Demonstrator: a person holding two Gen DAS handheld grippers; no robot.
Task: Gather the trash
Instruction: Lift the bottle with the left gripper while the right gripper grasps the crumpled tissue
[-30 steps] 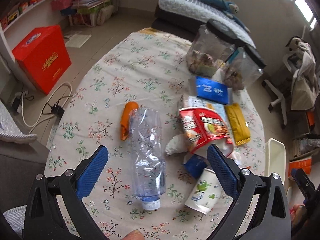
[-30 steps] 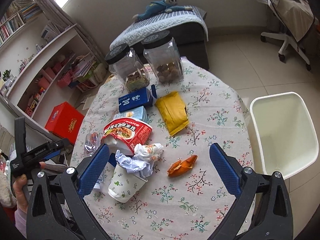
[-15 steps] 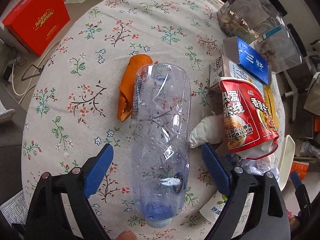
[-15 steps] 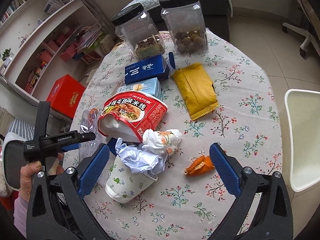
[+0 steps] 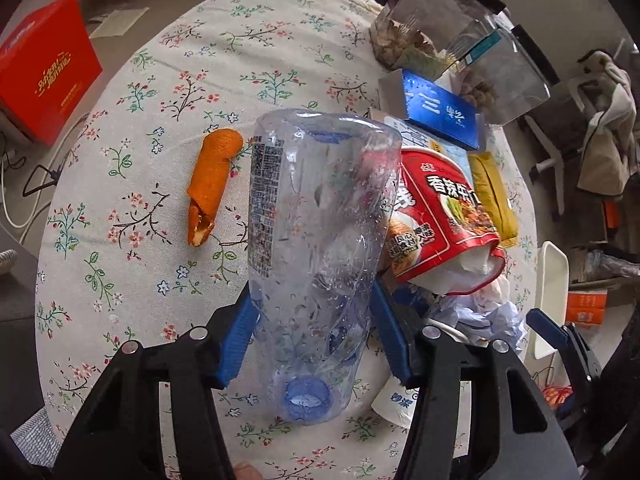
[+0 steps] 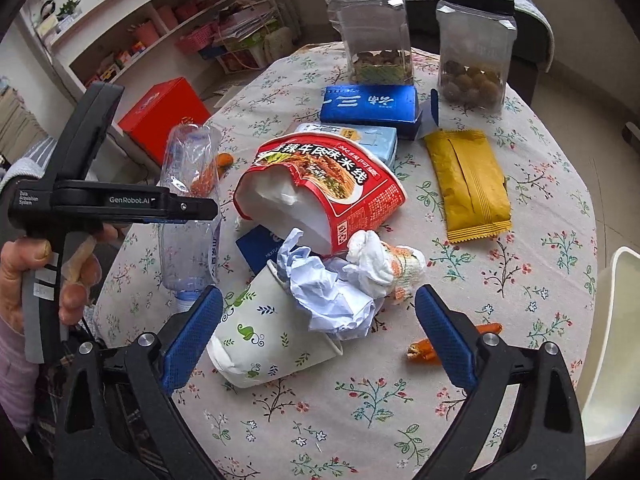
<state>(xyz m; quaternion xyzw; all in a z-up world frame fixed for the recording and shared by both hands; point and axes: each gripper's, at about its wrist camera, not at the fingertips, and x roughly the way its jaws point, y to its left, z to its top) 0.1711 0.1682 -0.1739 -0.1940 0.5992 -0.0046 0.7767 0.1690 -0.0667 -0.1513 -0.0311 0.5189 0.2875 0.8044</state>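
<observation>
My left gripper (image 5: 312,336) is shut on a clear plastic bottle (image 5: 316,248) and holds it tilted, base raised off the floral table, blue neck towards the camera. The bottle also shows in the right wrist view (image 6: 192,208), inside the left gripper. My right gripper (image 6: 320,332) is open around a white paper cup (image 6: 264,332) stuffed with crumpled paper (image 6: 332,292). A red noodle bowl (image 6: 320,188) lies on its side behind it. Orange peel (image 5: 210,184) lies left of the bottle; another peel (image 6: 424,348) lies by my right finger.
Two clear jars (image 6: 376,32) with black lids, a blue box (image 6: 368,106), a light blue carton (image 6: 360,138) and a yellow packet (image 6: 466,182) sit at the table's far side. A white bin (image 6: 616,340) stands off the right edge. A red box (image 5: 44,68) is on the floor.
My left gripper closed on the bottle and lifted its base off the table. My right gripper moved forward and down, bringing its fingers around the paper cup.
</observation>
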